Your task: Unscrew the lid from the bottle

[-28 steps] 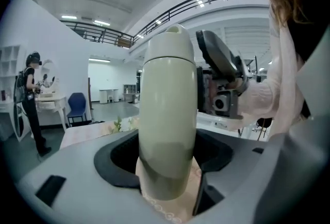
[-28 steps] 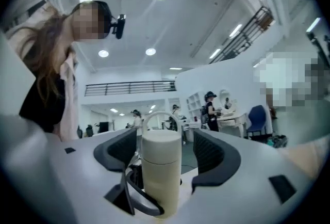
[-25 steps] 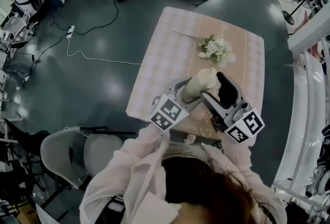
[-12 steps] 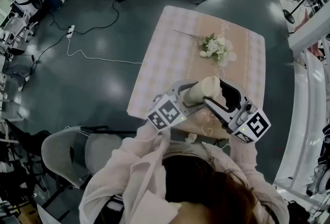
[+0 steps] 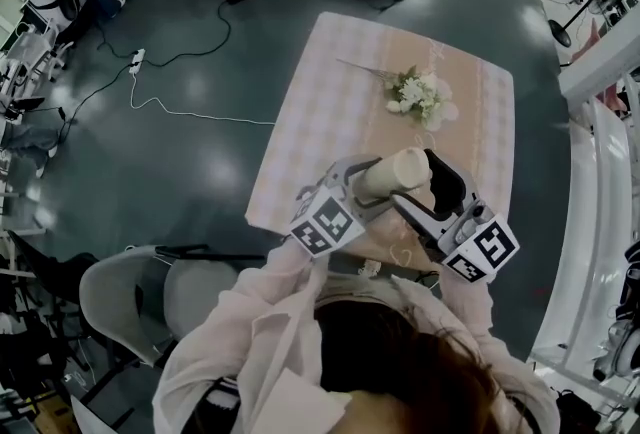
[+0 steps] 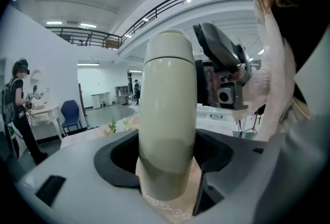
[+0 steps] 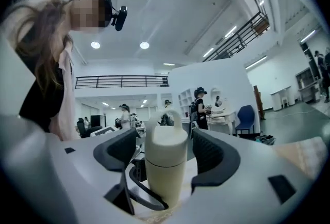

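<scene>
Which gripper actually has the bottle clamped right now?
The left gripper: it is shut on the bottle body. The right gripper has just been opening its jaws, which stand apart around the lid, gaps either side.

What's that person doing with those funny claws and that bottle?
A person is trying to unscrew a cream bottle with two hand-held grippers, over a table with flowers on it. The left gripper is clamped on the bottle's body. The right gripper has just been opening its jaws, which stand apart around the lid without squeezing it. The lid is still on.
</scene>
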`<control>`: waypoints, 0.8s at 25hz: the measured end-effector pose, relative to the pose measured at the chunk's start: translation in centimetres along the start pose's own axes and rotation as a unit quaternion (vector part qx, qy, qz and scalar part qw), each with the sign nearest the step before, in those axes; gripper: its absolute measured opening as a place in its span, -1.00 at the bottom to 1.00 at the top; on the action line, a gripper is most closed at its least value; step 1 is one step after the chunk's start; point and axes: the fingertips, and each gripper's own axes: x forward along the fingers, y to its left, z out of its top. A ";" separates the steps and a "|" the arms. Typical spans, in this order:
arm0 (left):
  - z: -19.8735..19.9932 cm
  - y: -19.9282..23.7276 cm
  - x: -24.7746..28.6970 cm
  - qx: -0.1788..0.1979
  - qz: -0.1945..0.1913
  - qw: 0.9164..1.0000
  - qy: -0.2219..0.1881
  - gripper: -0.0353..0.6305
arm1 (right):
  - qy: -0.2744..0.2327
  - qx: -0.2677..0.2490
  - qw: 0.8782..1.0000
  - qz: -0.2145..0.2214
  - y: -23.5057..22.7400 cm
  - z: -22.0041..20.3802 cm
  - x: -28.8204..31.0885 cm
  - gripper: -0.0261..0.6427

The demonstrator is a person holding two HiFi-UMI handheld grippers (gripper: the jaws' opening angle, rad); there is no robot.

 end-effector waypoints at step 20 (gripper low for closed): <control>1.1 -1.3 0.2 -0.008 -0.061 0.998 -0.032 0.06 | -0.024 -0.016 0.998 0.054 -0.4 1.1 -1.0 -0.01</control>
